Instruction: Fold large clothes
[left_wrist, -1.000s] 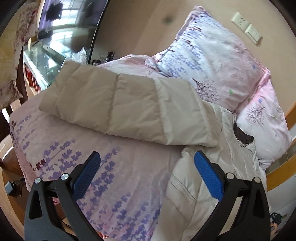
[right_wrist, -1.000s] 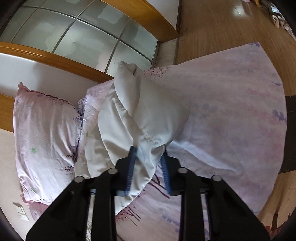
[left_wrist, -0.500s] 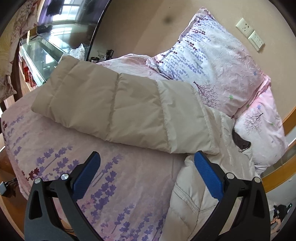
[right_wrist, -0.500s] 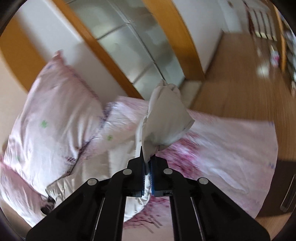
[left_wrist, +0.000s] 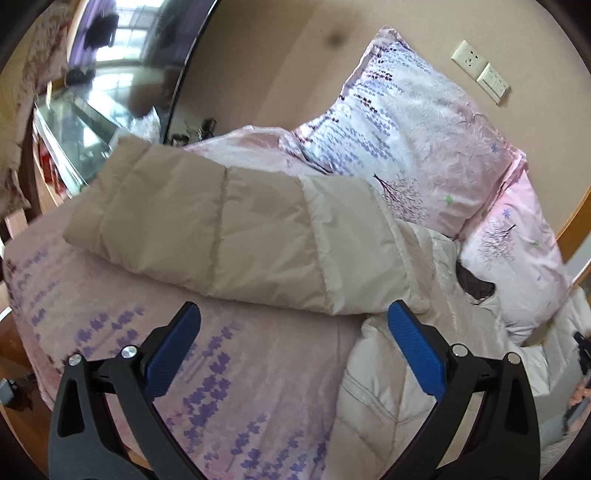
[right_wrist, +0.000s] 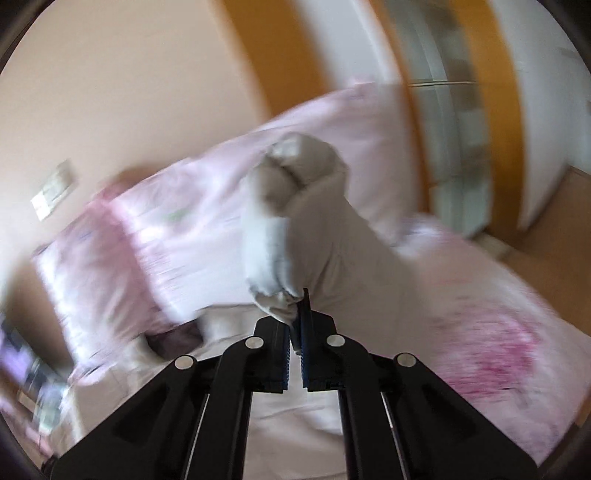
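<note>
A beige and cream padded jacket lies on the bed. In the left wrist view one sleeve (left_wrist: 229, 229) stretches out to the left across the sheet, and the cream body (left_wrist: 399, 398) lies at the lower right. My left gripper (left_wrist: 291, 332) is open and empty, hovering above the sheet just in front of that sleeve. In the blurred right wrist view my right gripper (right_wrist: 295, 317) is shut on the cuff of the other sleeve (right_wrist: 295, 229) and holds it lifted above the bed.
The bed has a pink sheet with purple flowers (left_wrist: 147, 332). Two floral pillows (left_wrist: 406, 140) lean on the wall at the head. A glass-topped cabinet (left_wrist: 74, 125) stands left of the bed. Wall sockets (left_wrist: 480, 70) sit above the pillows. Wooden floor (right_wrist: 546, 229) lies to the right.
My right gripper closed on the sleeve cuff and lifted it, swinging toward the pillows. My left gripper stayed open and shifted slightly over the sheet.
</note>
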